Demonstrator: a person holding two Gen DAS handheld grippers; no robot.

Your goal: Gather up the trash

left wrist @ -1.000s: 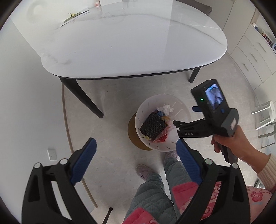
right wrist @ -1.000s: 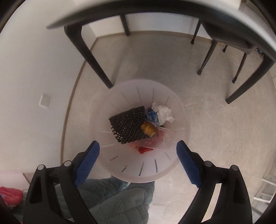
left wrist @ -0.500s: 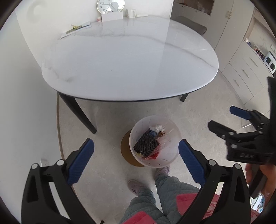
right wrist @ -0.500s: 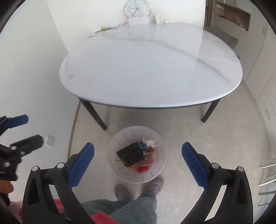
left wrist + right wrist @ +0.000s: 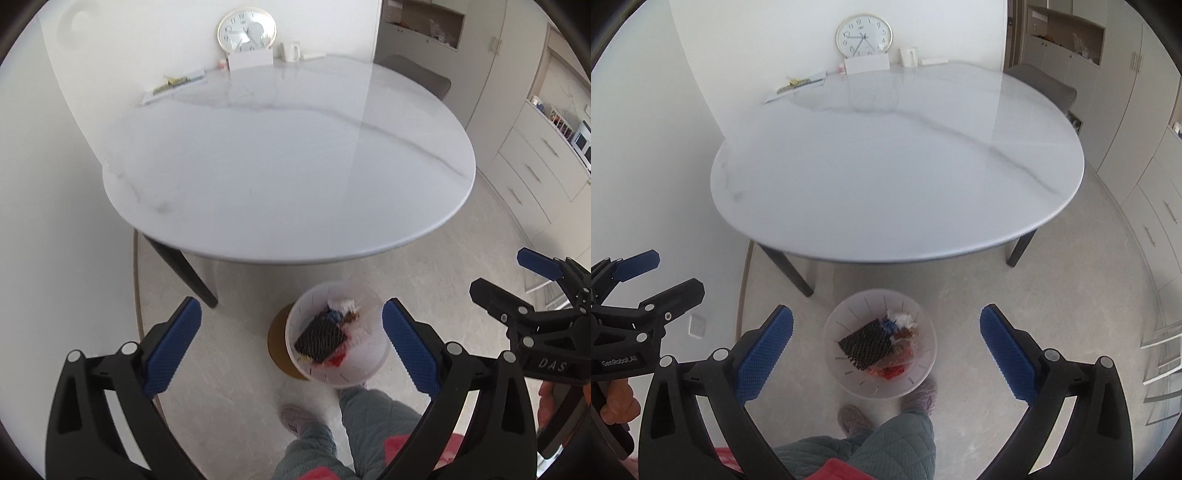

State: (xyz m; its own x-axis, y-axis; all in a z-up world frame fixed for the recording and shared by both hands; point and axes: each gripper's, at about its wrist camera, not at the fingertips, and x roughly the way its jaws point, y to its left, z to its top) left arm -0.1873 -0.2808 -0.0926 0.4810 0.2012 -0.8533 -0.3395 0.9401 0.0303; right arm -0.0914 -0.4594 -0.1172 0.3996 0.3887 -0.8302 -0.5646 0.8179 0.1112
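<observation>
Both the left tongs [image 5: 291,341] and right tongs [image 5: 886,345] are spread, holding nothing. The trash bin [image 5: 846,380] stands on the floor near the desk [image 5: 897,166]; inside lie a black mesh piece [image 5: 866,343] and what looks like crumpled paper [image 5: 901,318].

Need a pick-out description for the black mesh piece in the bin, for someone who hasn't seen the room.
Find the white marble table; on the floor at its near edge stands a translucent white bin. The black mesh piece lies on top of the trash, left of the crumpled white paper: the only dark, gridded item there.
</observation>
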